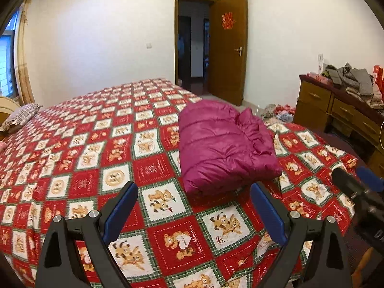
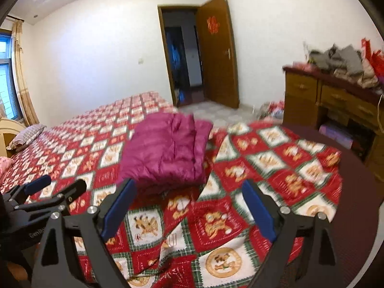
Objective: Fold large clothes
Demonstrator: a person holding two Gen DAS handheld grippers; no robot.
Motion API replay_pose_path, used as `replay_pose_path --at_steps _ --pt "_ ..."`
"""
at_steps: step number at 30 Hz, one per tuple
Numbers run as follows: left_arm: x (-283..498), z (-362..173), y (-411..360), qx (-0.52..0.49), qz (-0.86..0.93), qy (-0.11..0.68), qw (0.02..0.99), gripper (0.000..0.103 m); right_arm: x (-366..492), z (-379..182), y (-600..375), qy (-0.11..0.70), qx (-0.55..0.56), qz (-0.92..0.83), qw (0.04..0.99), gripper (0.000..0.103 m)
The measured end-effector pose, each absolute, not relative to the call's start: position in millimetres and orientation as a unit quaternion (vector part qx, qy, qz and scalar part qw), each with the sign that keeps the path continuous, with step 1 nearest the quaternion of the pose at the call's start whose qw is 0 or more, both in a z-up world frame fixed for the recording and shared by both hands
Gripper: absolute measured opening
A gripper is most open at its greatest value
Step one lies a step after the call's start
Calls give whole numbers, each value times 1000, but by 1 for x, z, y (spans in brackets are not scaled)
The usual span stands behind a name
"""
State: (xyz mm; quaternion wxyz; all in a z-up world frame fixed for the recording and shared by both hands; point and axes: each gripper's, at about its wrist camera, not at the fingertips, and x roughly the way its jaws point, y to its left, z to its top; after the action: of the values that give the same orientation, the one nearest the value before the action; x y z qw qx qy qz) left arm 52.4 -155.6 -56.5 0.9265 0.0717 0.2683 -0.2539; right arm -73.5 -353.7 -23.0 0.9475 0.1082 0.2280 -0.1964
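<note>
Jacket (image 1: 223,144), magenta and puffy, lay folded into a thick bundle on the bed (image 1: 79,158), near the foot end and toward the side facing the door (image 1: 228,48). It rested on a red, white and green bedspread (image 2: 276,158) printed with cartoon bears, which was rumpled around the bundle.

The left gripper (image 1: 194,206) hung above the bedspread just short of the jacket, its blue-padded fingers (image 1: 120,208) spread wide with nothing between them. The right gripper (image 2: 189,206) was beside it, also short of the jacket, fingers (image 2: 258,208) wide apart and empty. Neither touched the jacket.

A pillow (image 1: 20,117) sat at the head of the bed by the window (image 2: 4,72). A wooden dresser (image 1: 336,110) stood against the far wall, with a heap of grey clothes (image 1: 355,81) on its surface. More items lay on the floor between dresser and door, too blurred to tell apart.
</note>
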Motion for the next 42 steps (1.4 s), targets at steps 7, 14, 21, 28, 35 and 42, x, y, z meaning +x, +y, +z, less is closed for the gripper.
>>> replay_pose_path --at_steps 7,14,21,28,35,42 --pt "23 -24 -140 80 -225 191 952 95 -98 14 -340 154 84 -207 963 99" --pt "1 1 -129 61 -239 149 958 95 -114 31 -332 108 71 -203 970 103" --pt "-11 12 -126 54 -243 131 959 96 -119 36 -331 84 68 -207 972 103" --pt "-18 17 -120 45 -244 120 961 96 -121 34 -333 85 77 -207 972 103" --pt "-16 17 -120 41 -246 132 959 96 -120 34 -333 87 78 -205 972 103" --pt "-19 19 -119 40 -243 125 961 96 -120 34 -335 86 78 -204 972 103"
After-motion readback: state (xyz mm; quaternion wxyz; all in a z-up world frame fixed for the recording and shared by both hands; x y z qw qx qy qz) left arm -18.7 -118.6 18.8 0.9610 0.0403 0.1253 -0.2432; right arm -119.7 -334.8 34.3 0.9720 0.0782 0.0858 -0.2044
